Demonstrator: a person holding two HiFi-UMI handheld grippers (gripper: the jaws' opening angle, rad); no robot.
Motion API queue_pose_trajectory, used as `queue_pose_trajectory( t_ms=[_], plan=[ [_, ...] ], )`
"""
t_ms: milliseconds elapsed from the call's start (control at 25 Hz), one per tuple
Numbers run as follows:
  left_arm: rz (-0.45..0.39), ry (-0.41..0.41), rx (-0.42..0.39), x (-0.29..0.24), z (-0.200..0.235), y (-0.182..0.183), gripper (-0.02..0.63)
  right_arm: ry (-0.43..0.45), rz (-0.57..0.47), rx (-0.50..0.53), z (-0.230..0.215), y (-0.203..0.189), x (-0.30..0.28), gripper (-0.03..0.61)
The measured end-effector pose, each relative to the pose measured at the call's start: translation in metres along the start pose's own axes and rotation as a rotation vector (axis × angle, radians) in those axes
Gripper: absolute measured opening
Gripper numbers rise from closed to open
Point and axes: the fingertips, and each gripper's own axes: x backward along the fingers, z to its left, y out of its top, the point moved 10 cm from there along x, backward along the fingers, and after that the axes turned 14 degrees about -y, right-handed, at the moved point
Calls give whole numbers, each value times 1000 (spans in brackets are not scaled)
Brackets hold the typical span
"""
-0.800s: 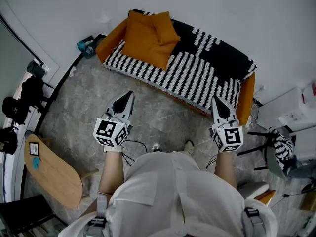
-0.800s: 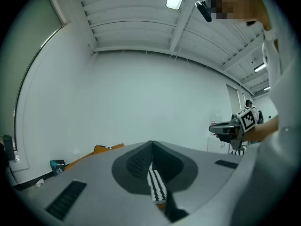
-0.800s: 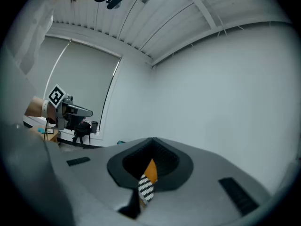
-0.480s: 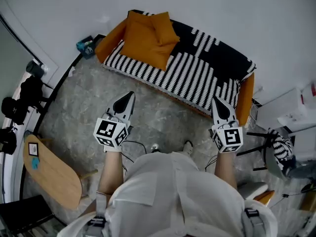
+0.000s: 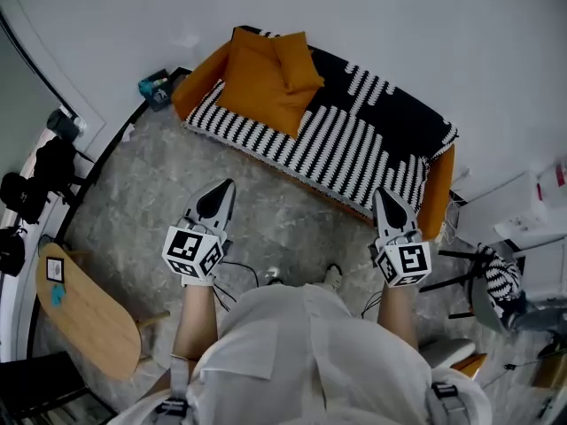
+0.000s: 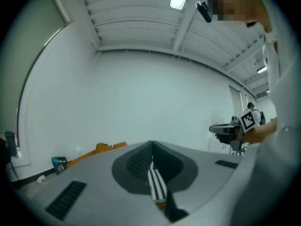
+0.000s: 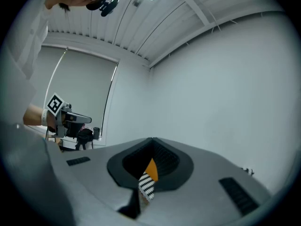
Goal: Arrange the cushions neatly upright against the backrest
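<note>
Orange fabric, two pieces: the large square orange cushion [image 5: 257, 91] sits at the picture-left end of the long sofa with the black-and-white striped cover [image 5: 354, 140], its left edge up against the orange armrest [image 5: 199, 76]. The smaller orange cushion [image 5: 297, 60] overlaps its upper right corner, on the backrest side. From this steep head view you can't tell whether either one stands upright or lies slumped. The rest of the striped seat is bare. Your left gripper [image 5: 223, 189] is clenched with nothing in it: its own view shows the two dark pads meeting at the tip, and only a sliver of sofa stripes shows beyond the gap below them. Your right gripper [image 5: 384, 195] is the same, pads together and empty, with a bit of orange and stripe visible past them. Both are held out over the grey marbled floor [image 5: 151, 184], aimed at the sofa and well apart from the cushions. The left one faces the seat just right of the cushions; the right one faces the sofa's far right end, near the other orange armrest [image 5: 440, 189]. An oval wooden tabletop [image 5: 84, 312] sits off to your left — clear of both grippers.
</note>
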Motion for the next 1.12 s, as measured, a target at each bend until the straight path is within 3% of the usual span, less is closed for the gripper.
queue_pose_trajectory(
  t_ms=[360, 600, 960, 1120],
  plan=[
    [-18, -6, 26, 15, 5, -8, 15, 17, 42, 71, 16, -4, -3, 6],
    [-13, 9, 63, 5, 18, -18, 15, 36, 85, 54, 5, -17, -28, 6],
    [-10, 64, 120, -80, 81, -19, 15, 87, 96, -11, -21, -39, -147, 6],
    [-13, 33, 140, -144, 110, -14, 15, 109, 92, -31, -40, -40, -202, 6]
  ],
)
